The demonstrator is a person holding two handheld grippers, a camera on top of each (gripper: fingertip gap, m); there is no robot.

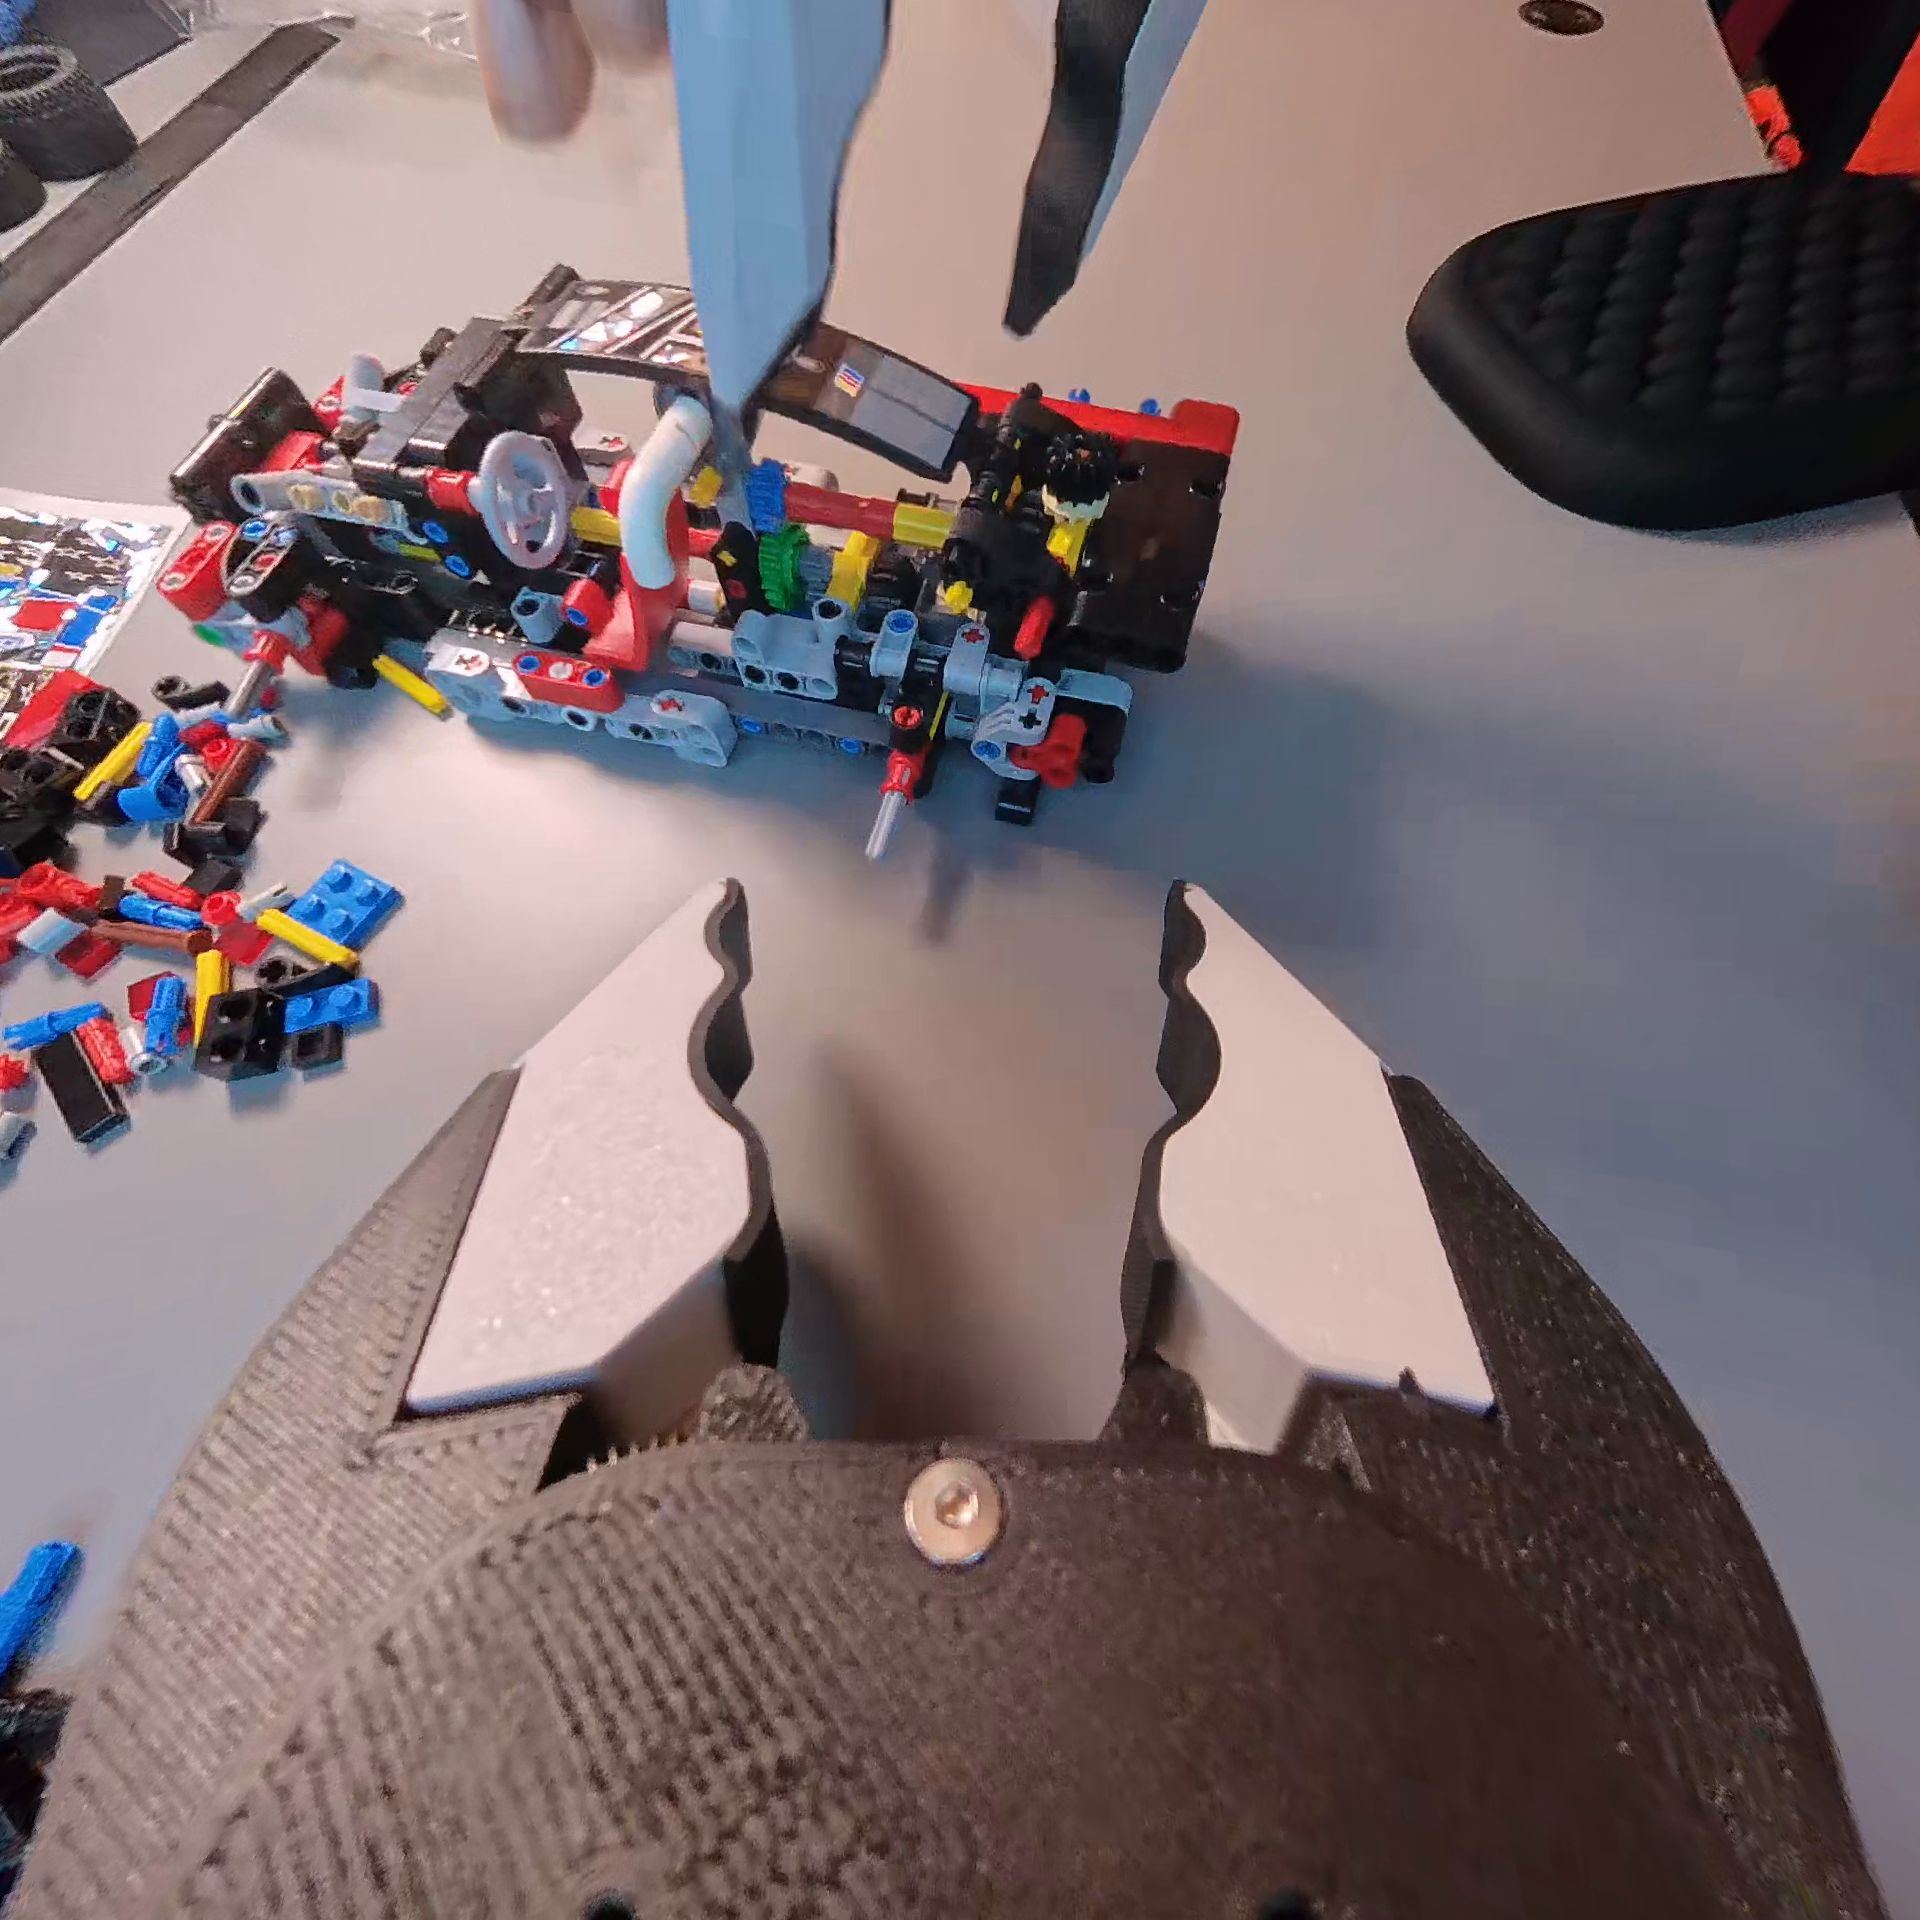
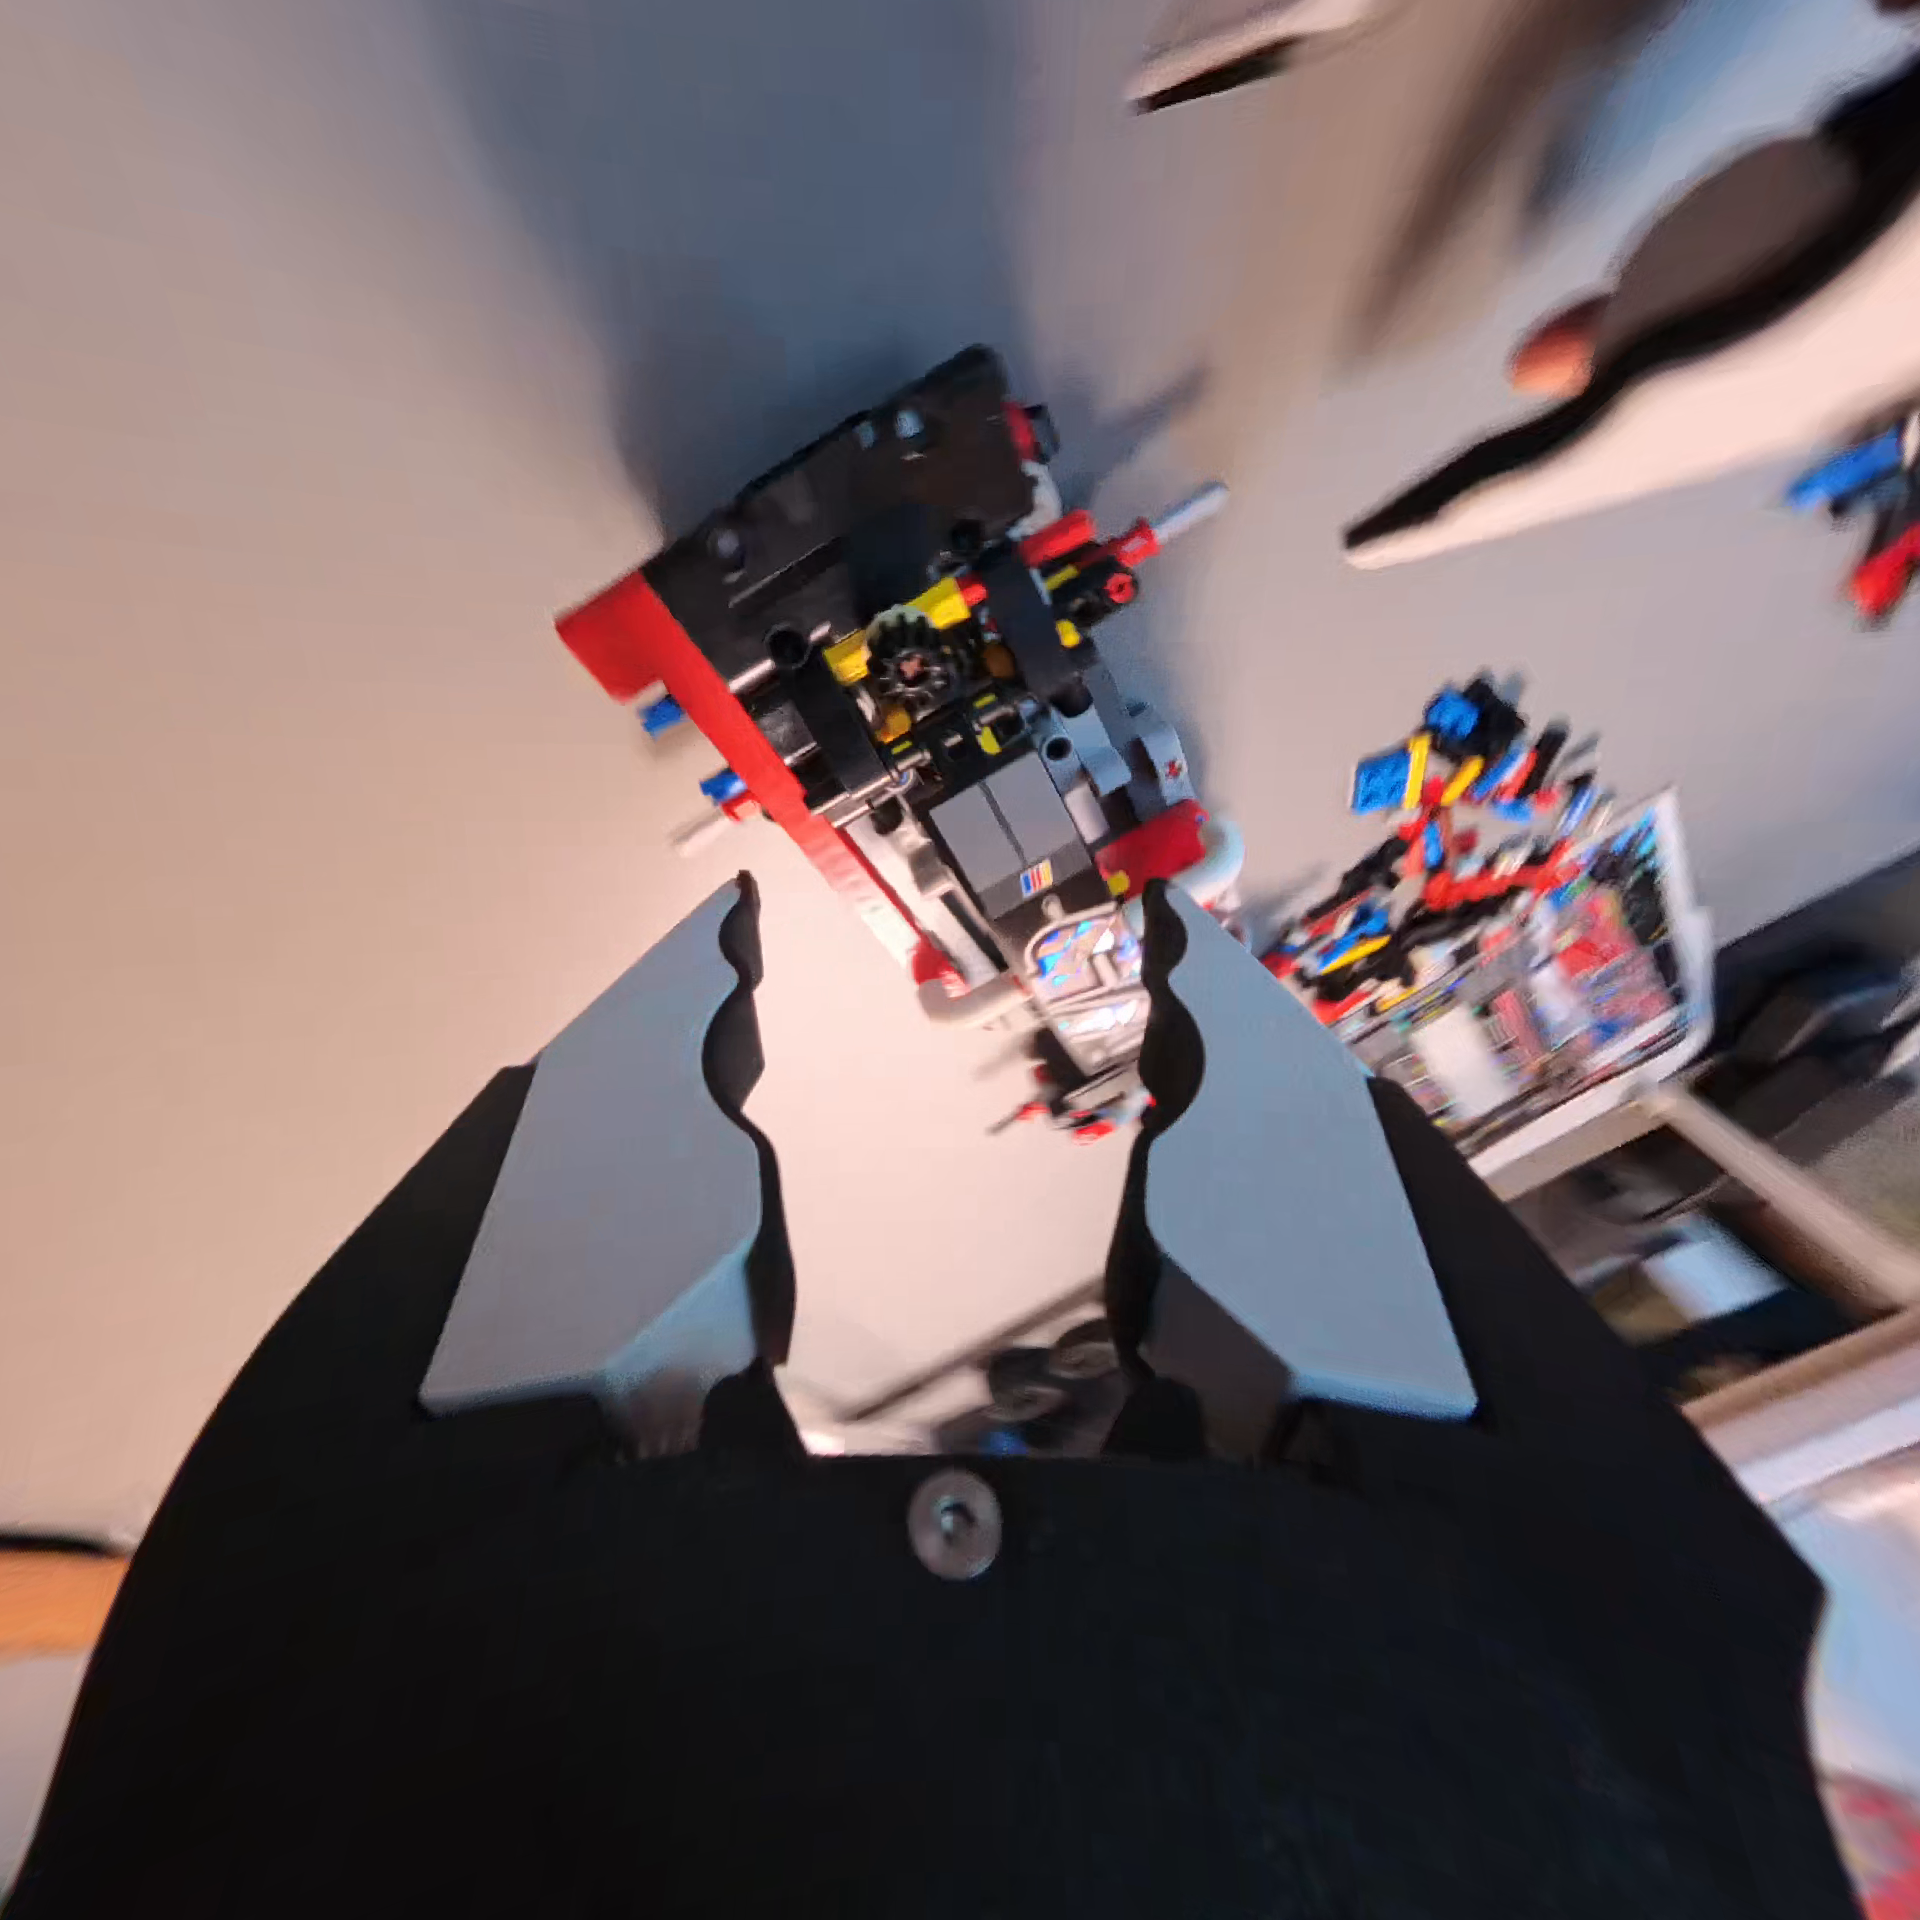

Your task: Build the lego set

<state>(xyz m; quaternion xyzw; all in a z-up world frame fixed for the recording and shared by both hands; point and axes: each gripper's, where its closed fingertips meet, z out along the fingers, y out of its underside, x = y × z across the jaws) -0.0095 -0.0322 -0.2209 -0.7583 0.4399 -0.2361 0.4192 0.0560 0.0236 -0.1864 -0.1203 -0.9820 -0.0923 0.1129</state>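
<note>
Far left in the left wrist view: black tyres [image 1: 52, 114] at the top corner, a sticker sheet [image 1: 73, 592] lower down at the edge, and beneath it a scatter of loose bricks [image 1: 177, 935] in red, blue, yellow and black, lying flat on the grey table [image 1: 1351, 883]. Centre: a half-built lego car [image 1: 707, 561], standing upright on the table, lengthwise across the view, with a grey steering wheel [image 1: 525, 511], a white curved tube [image 1: 660, 499], a green gear [image 1: 784, 566] and a red beam along the far side. Above the car, the right tool [image 1: 883, 364], blurred, with fingers spread apart; one grey finger [image 1: 748, 260] reaching down to the middle of the car beside the white tube, the other hanging clear of it. In the foreground, the left tool [image 1: 951, 894], spread wide, holding nothing, near the car but apart from it. Far right: a black textured pad [image 1: 1683, 343] on the table. In the right wrist view, heavily blurred: the right tool [image 2: 951, 894] spread open, empty between the fingertips, the lego car [image 2: 914, 727] just beyond, the loose bricks [image 2: 1455, 831] to the right.
</note>
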